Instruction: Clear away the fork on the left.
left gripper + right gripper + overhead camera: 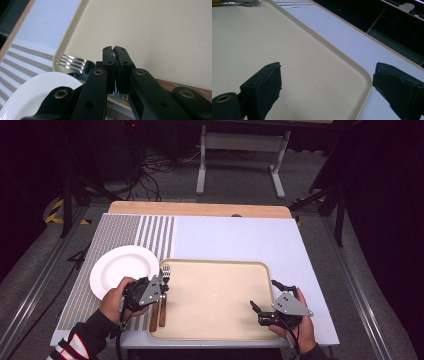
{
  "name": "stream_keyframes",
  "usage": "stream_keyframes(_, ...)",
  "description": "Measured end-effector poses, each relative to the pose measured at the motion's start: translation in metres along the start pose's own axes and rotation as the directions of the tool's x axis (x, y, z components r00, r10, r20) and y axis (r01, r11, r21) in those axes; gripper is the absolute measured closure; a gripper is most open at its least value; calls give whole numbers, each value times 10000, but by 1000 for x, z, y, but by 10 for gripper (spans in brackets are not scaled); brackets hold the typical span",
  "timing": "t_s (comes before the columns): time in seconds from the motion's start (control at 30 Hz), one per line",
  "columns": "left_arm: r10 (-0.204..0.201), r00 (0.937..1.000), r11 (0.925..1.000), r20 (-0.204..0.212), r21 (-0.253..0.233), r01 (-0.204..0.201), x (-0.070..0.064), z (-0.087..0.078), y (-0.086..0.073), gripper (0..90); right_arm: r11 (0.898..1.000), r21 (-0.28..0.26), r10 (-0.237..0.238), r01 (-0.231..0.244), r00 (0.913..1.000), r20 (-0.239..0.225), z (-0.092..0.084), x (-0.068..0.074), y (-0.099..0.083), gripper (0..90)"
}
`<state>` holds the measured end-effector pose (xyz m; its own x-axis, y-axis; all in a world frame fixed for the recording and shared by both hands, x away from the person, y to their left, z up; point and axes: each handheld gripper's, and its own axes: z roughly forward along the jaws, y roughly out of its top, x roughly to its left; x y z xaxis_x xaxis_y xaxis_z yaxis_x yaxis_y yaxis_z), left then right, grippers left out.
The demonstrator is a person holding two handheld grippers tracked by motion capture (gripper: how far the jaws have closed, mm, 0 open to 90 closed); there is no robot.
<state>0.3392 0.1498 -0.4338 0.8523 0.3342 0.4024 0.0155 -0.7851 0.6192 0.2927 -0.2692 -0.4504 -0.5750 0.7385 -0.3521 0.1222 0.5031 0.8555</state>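
Observation:
A beige tray (215, 295) lies in the middle of the table, with a white plate (117, 267) to its left. A fork (165, 271) rests with its tines on the tray's left rim. Two wooden handles (153, 319) lie side by side along that rim. My left gripper (162, 291) sits over them. In the left gripper view it (115, 48) is shut on a thin strip of metal, seemingly a knife blade, between the fork (72, 62) and a wooden handle (172, 83). My right gripper (264, 294) is open astride the tray's right rim, and nothing lies between its jaws (327, 72).
A grey striped placemat (125, 235) lies under the plate, and a pale blue cover (240, 237) spreads under the tray. The table's wooden far edge (200, 209) runs behind them. On the floor beyond stand a white frame (240, 142) and loose cables (160, 165).

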Motion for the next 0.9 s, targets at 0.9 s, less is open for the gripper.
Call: stream_keyframes(0.9, -419, 9958, 9927, -820, -1163, 322, -2, -27, -25, 599, 9997, -238, -16, 14, 10000, -72, -2, 1, 1, 93)
